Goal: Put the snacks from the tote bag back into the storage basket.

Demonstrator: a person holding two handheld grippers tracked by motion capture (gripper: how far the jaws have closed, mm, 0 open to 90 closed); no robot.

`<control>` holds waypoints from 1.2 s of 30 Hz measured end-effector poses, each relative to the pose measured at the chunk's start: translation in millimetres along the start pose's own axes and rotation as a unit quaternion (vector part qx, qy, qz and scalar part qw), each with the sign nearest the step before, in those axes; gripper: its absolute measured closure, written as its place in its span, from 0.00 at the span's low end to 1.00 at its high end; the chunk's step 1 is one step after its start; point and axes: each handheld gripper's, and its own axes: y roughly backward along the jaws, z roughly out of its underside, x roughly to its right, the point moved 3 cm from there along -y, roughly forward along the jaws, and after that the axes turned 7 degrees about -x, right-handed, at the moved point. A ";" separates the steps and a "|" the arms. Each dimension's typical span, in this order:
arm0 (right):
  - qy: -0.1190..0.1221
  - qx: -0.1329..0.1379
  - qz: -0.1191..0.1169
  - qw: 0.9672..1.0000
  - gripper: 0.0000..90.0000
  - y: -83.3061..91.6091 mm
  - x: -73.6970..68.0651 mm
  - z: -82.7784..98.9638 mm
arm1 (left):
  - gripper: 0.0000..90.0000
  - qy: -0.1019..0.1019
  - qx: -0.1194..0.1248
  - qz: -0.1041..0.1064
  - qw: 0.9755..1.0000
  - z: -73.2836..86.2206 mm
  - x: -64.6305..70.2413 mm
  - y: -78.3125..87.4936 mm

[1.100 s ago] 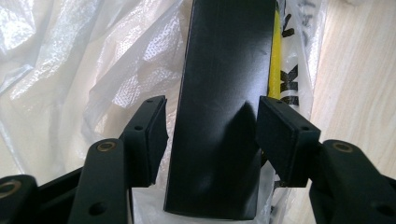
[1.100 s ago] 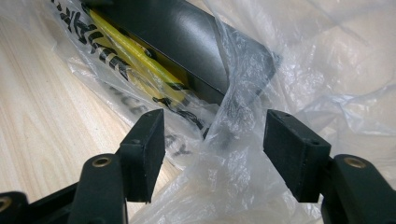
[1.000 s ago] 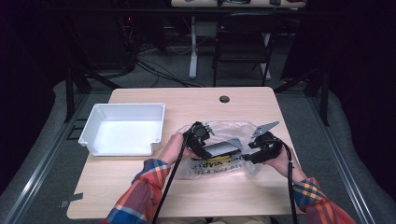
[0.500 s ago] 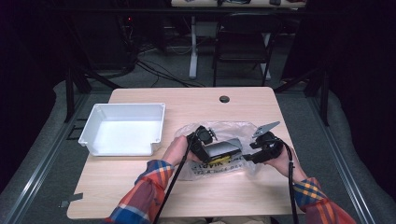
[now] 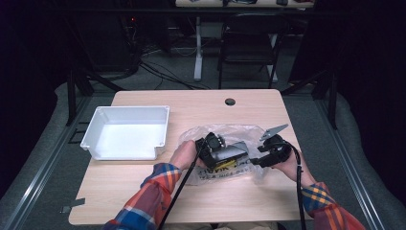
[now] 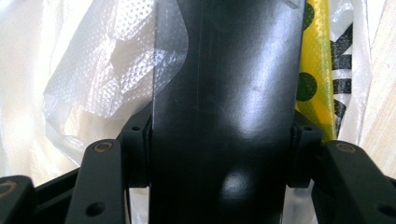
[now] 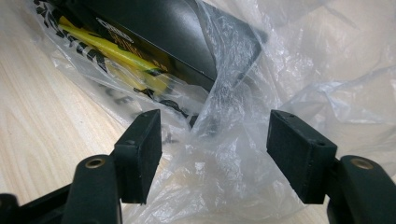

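A glossy black box (image 5: 231, 152) lies partly inside a clear plastic bag (image 5: 239, 132) with yellow and black print, at the table's front middle. My left gripper (image 5: 210, 143) comes in from the left and is shut on the box's end. In the left gripper view its pads (image 6: 140, 149) press both sides of the box (image 6: 224, 93), and the jaws have just been closing on it. My right gripper (image 5: 257, 160) is at the bag's right side. Its jaws (image 7: 215, 149) stand open and have just been opening, with loose bag film (image 7: 219, 186) between them. The box's corner (image 7: 154, 23) lies beyond.
A white empty tray (image 5: 129, 109) sits at the table's left. A round cable hole (image 5: 230, 101) is at the far edge. Bare wooden tabletop (image 5: 191, 196) lies in front of the bag. A dark chair (image 5: 249, 43) and cables stand beyond the table.
The left gripper with the black box has edged slightly right, toward the right gripper. The right hand has kept still.
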 end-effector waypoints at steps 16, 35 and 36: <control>-0.037 0.006 0.062 0.997 0.59 0.2 11.3 0.6 | 0.48 -0.013 0.027 -0.002 1.000 6.1 3.5 21.2; -0.080 -0.027 0.076 0.994 0.64 -26.5 24.7 1.3 | 0.48 -0.025 0.085 0.052 0.995 10.9 6.5 53.0; -0.082 -0.029 0.077 0.993 0.63 -26.2 26.1 1.9 | 0.48 -0.029 0.086 0.057 0.994 11.0 7.4 55.6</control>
